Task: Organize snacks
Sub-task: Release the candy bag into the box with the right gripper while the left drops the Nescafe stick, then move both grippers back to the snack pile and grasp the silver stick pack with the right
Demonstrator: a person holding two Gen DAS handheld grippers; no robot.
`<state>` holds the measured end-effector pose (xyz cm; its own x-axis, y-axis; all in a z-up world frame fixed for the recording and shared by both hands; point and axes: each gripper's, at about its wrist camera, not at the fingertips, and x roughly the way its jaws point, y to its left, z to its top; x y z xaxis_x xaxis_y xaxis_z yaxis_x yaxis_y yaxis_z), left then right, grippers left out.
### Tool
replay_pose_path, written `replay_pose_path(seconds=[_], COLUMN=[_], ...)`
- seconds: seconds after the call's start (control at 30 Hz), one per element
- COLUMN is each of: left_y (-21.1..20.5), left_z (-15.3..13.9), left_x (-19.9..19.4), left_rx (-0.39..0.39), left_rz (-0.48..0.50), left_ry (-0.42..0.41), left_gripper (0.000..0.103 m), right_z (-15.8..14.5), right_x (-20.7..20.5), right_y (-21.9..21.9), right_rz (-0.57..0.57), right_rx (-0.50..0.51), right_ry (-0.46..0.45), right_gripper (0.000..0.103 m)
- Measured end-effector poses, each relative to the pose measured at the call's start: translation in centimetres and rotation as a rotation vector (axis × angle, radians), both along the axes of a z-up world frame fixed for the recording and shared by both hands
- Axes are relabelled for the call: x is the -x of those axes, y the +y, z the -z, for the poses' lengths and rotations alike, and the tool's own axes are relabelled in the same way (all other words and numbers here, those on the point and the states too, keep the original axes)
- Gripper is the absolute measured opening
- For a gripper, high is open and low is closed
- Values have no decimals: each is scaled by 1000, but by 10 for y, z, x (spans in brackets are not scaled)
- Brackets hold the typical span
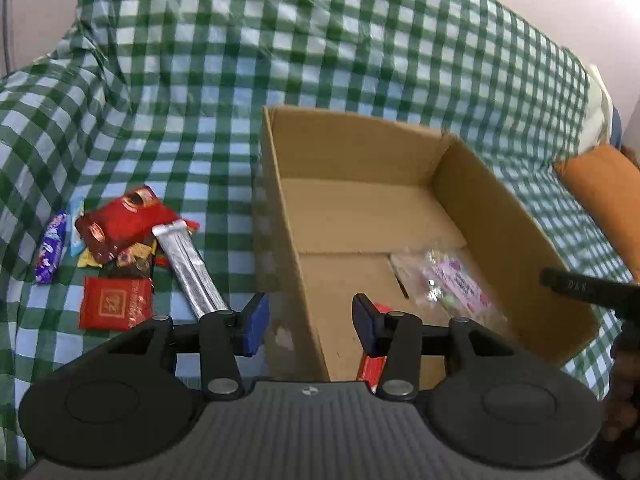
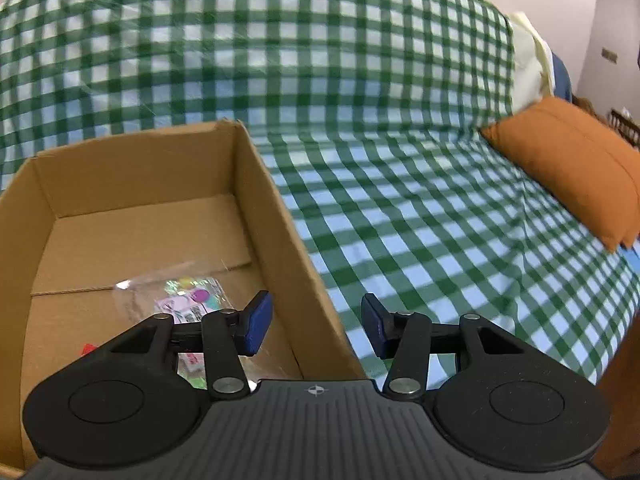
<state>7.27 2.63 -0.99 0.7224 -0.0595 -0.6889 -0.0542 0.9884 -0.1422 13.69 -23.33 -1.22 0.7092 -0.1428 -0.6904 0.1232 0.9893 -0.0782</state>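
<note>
An open cardboard box [image 1: 500, 216] sits on a green checked cloth; it also shows in the right wrist view [image 2: 276, 216]. Inside lie a clear candy bag [image 1: 452, 280], seen too in the right wrist view [image 2: 188, 300], and a red packet [image 1: 372, 364]. A snack pile lies left of the box: a red pouch [image 1: 124, 220], a silver bar [image 1: 192, 268], a red square packet [image 1: 116, 302], a purple bar [image 1: 50, 252]. My left gripper [image 1: 310, 322] is open and empty above the box's left wall. My right gripper [image 2: 316, 326] is open and empty above the box's right wall.
The checked cloth [image 2: 400, 200] covers a sofa seat and backrest. An orange cushion [image 2: 572, 164] lies at the right; it also shows in the left wrist view [image 1: 604, 192]. A cream pillow [image 2: 528, 52] sits behind it. Part of the right gripper's black handle [image 1: 580, 286] shows at the box's right.
</note>
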Motion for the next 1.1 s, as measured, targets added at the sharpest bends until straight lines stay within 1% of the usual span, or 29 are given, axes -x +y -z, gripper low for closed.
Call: replay_pose_path(seconds=[0.03,0.07,0.1,0.17,0.33,0.5,0.63,1.1], left_y=[-2,-5,-7,-12,-12,-17,-14,-12], left_z=[1,3,4,4,5,6,7,8], left_x=[-1,-1,0,0,0,1,0,-1], left_rx=[9,13,-7,-39,-16,-40,-31,-29], left_rz=[17,36,42,55,72,104,118,120], left_ry=[6,8,6,3,4,2,4,5], left_gripper=[50,50,50,50,50,50,50,50], right_z=[3,6,7,6,7,7,7,5], right_x=[-1,1,2,4,6,8,10,11], right_y=[-3,-4,-5,-5,-8,-10,-9,-5], right_rz=[9,22,28,24,35,62,72,73], right_rx=[-15,-31,-35,-52,-46,-46,-38,0], right_ry=[16,35,38,41,44,51,51,52], right_gripper=[43,30,27,26,25,25,26,26])
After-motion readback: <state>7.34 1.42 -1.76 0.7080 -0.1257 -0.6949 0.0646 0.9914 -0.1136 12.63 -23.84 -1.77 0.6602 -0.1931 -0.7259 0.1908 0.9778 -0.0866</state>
